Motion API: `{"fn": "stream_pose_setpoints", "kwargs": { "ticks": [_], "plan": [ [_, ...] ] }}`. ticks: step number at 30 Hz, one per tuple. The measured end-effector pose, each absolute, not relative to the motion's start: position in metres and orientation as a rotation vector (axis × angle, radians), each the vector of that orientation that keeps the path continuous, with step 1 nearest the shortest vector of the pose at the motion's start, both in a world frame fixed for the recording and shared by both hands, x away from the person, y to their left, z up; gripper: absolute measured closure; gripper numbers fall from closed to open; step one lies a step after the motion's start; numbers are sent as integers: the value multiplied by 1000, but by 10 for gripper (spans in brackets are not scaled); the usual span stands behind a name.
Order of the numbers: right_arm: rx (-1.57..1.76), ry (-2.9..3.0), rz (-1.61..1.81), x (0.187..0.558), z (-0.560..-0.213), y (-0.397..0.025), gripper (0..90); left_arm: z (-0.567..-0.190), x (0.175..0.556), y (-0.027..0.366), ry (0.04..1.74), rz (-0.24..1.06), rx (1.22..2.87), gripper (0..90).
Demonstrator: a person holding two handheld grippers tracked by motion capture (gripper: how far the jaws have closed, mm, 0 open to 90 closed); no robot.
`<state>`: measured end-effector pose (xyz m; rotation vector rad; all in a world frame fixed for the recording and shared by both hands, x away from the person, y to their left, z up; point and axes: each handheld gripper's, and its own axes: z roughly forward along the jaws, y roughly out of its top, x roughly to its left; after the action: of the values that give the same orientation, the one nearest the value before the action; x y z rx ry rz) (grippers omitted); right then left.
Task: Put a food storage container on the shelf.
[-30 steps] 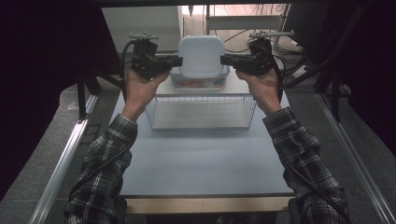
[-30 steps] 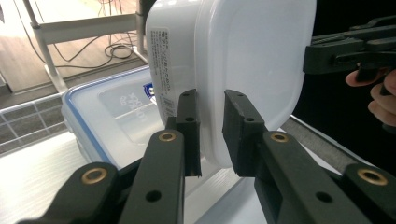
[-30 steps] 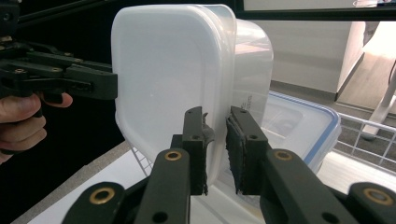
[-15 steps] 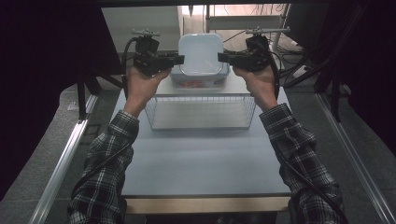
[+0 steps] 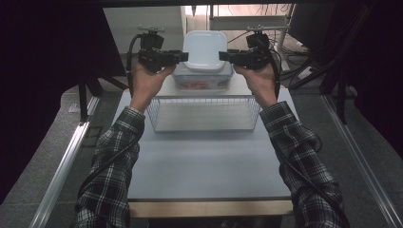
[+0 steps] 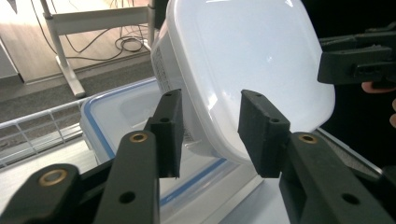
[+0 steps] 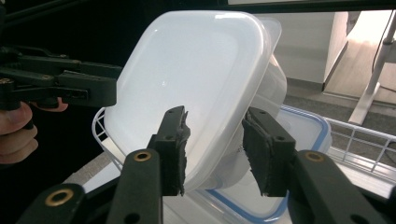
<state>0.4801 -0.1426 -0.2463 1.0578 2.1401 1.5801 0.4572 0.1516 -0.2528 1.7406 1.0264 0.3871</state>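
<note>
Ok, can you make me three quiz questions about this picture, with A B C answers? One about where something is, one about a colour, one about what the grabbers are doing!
1. Where is the wire basket?
A. on the table
B. on the floor
C. in a hand

2. What colour edges the lid of the lower box?
A. red
B. blue
C. green

3. The white container is:
A. lying in the basket
B. between the left gripper and right gripper
C. on the floor

Answers: 1 A, it rests on the tabletop. 2 B, a blue rim shows. 3 B, jaws flank its sides.
</note>
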Motion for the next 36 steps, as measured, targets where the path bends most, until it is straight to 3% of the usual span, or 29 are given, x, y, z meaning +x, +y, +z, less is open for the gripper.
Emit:
{"fn": "stream_pose_setpoints", "kwargs": {
  "ticks": [21,29,30,36],
  "plan": [
    [1074,2066,1523,495,-242,-132,554,-246,472,155,1024,455,1714,454],
    [1019,2133,1568,486,-244,-134,348,-256,462,160,932,436,1739,274],
    [993,2136,1566,484,-247,-134,277,-260,460,161,914,433,1740,236],
    [930,2134,1543,479,-253,-135,177,-267,450,162,877,424,1749,136]
  ]
}}
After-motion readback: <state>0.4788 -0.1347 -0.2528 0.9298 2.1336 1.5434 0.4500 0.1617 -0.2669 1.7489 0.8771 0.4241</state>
